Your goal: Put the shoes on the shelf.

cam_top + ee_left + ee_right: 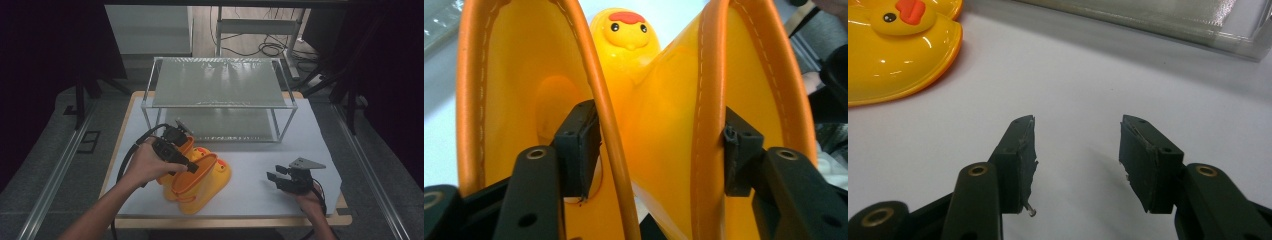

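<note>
So the left gripper (pixel 192 167) has its two black jaws reaching into a pair of glossy yellow rubber duck boots (pixel 200 179) with orange trim. In the left gripper view one jaw sits inside the left boot's opening and the other inside the right boot's opening, so the two inner walls of the boots are pinched together between the pads (pixel 583 145). The jaws stand fairly wide, but they're clamped on those two rims. A little duck face with a red comb (pixel 626 30) pokes up between the two boot shafts in that view.

The left hand (pixel 147 162) wraps the gripper's body, and a black cable (pixel 131 155) loops out from it toward the left edge of the table.

The boots stand side by side near the front edge of the white table (pixel 250 170), a bit left of the middle.

The right gripper (pixel 277 175) is over by the front right corner, well apart from the boots, held by the right hand (pixel 307 202). Its jaws are spread apart with nothing between them, just bare tabletop, and a grey three-cornered plate (pixel 306 163) sits on top of it. In its own view one boot toe with a duck face (pixel 898 45) shows at the upper left.

Toward the back edge stands a clear two-level shelf with a metal frame (pixel 217 82).
</note>
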Motion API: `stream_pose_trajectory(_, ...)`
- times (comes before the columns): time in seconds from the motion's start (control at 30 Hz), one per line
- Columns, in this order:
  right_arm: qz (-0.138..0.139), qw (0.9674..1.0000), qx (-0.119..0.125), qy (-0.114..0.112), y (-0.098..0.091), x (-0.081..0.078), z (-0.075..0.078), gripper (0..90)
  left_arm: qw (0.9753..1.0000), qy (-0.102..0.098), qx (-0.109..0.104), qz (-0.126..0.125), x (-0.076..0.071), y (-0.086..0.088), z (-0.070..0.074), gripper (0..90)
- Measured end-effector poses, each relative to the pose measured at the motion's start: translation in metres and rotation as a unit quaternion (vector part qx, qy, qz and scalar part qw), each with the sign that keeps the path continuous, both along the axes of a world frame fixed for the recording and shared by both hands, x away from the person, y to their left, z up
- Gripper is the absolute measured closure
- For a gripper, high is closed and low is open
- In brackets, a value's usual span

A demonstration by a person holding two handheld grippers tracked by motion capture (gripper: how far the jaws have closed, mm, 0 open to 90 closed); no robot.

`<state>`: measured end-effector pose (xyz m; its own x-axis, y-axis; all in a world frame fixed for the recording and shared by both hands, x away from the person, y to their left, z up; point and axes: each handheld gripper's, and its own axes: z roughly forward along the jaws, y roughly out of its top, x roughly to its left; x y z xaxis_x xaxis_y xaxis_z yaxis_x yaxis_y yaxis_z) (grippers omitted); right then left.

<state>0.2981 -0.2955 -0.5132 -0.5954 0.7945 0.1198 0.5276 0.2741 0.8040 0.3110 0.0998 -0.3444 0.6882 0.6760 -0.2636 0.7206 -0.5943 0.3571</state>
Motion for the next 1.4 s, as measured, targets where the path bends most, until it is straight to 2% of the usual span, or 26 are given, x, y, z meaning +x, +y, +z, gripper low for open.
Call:
stream_pose_trajectory(0.13,-0.002,1.0000,0.000,0.000,0.000,0.000,0.000,48.4,1.0000,-0.002,0.009,0.004,0.001,-0.002,0.000,51.2)
stream_pose_trajectory(0.27,-0.003,1.0000,-0.001,0.001,0.000,0.000,0.000,48.4,0.9999,-0.009,0.013,0.007,0.001,-0.002,0.000,69.8)
stream_pose_trajectory(0.37,-0.005,1.0000,-0.002,0.000,0.000,0.001,0.000,48.5,0.9995,-0.022,0.022,0.007,0.000,-0.003,0.001,80.6)
stream_pose_trajectory(0.4,-0.006,1.0000,-0.001,0.002,0.000,0.001,0.000,48.5,0.9994,-0.025,0.024,0.007,0.000,-0.002,0.002,81.7)
stream_pose_trajectory(0.6,-0.010,0.9999,0.003,0.000,-0.002,0.001,0.001,48.6,0.9997,-0.023,0.000,0.011,0.003,0.004,0.002,82.2)
stream_pose_trajectory(0.8,-0.016,0.9999,0.004,-0.001,-0.004,0.002,0.001,48.8,0.9996,-0.022,-0.014,0.008,0.010,0.005,0.010,82.3)
stream_pose_trajectory(0.97,-0.017,0.9998,0.005,0.001,-0.006,0.002,0.000,48.7,0.9994,-0.014,-0.030,-0.006,0.011,0.001,0.023,82.3)
stream_pose_trajectory(1.1,-0.018,0.9998,0.004,0.000,-0.006,0.002,0.000,48.8,0.9992,-0.010,-0.032,-0.020,0.011,-0.006,0.038,82.3)
stream_pose_trajectory(1.4,-0.021,0.9997,0.008,0.003,-0.008,0.002,0.001,48.9,0.9985,-0.020,-0.031,-0.041,0.016,-0.024,0.070,82.3)
